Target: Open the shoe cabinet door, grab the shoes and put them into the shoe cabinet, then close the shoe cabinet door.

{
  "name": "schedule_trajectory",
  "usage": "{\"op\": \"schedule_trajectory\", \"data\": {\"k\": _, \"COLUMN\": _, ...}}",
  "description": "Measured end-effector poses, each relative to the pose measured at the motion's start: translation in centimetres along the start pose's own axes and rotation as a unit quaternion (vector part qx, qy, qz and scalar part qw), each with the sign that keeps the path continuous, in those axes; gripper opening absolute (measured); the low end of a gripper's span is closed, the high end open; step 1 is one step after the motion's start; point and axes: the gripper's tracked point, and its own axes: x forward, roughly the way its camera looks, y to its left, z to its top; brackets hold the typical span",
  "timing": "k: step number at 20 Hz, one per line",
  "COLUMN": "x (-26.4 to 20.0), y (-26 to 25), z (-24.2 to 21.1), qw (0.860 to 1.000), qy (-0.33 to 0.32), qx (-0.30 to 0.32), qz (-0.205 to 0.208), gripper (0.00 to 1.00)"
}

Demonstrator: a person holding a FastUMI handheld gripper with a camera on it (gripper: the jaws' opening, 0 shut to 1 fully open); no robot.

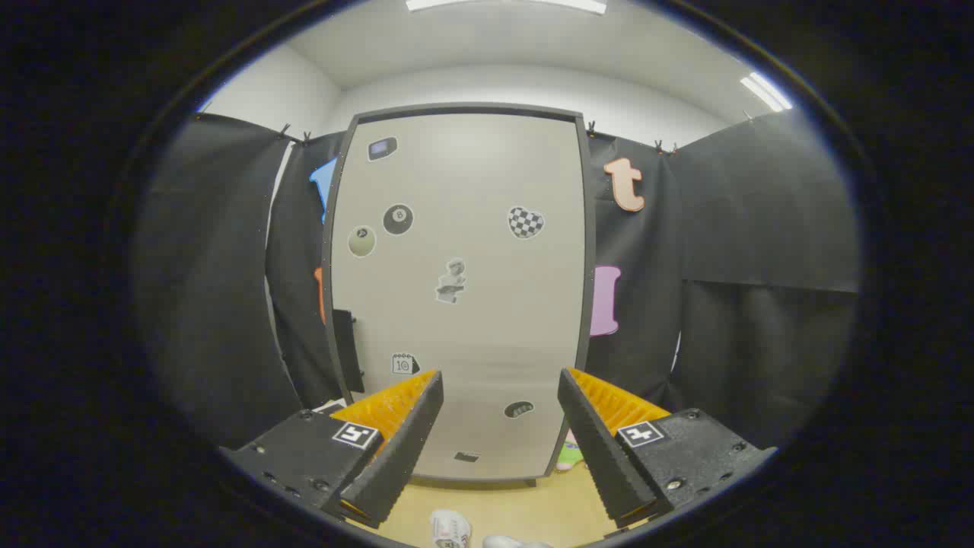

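the shoe cabinet door [464, 304] stands shut dead ahead at 12 o'clock, beyond the tool [501, 415], whose fingers stand wide apart, gripping nothing. the opening step looks not yet begun; next comes reaching its edge. white shoes [450, 527] lie at 6 o'clock on the floor [533, 506]; its stickers [398, 219] show an 8 and a 10.

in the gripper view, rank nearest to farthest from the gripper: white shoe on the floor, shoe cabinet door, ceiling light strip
The gripper is open, fingers on nothing.
1. White shoe, on the wooden floor just below and between the fingers.
2. Pale, sticker-covered shoe cabinet door, closed, straight ahead beyond the fingers.
3. Ceiling light strip, high above the cabinet.
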Motion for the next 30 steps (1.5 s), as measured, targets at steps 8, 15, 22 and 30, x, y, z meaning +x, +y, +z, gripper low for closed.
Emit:
{"op": "schedule_trajectory", "data": {"k": 8, "x": 0.0, "y": 0.5, "z": -0.8, "qw": 1.0, "qy": 0.008, "qx": 0.002, "qz": 0.006, "gripper": 0.99}}
{"op": "schedule_trajectory", "data": {"k": 15, "x": 1.0, "y": 2.5, "z": -1.2, "qw": 1.0, "qy": 0.013, "qx": 0.006, "qz": 0.013, "gripper": 0.99}}
{"op": "schedule_trajectory", "data": {"k": 22, "x": 4.3, "y": 9.5, "z": -2.1, "qw": 0.998, "qy": 0.017, "qx": 0.008, "qz": 0.059, "gripper": 0.99}}
{"op": "schedule_trajectory", "data": {"k": 30, "x": 9.8, "y": 18.2, "z": -3.7, "qw": 0.994, "qy": 0.033, "qx": 0.016, "qz": 0.106, "gripper": 0.99}}
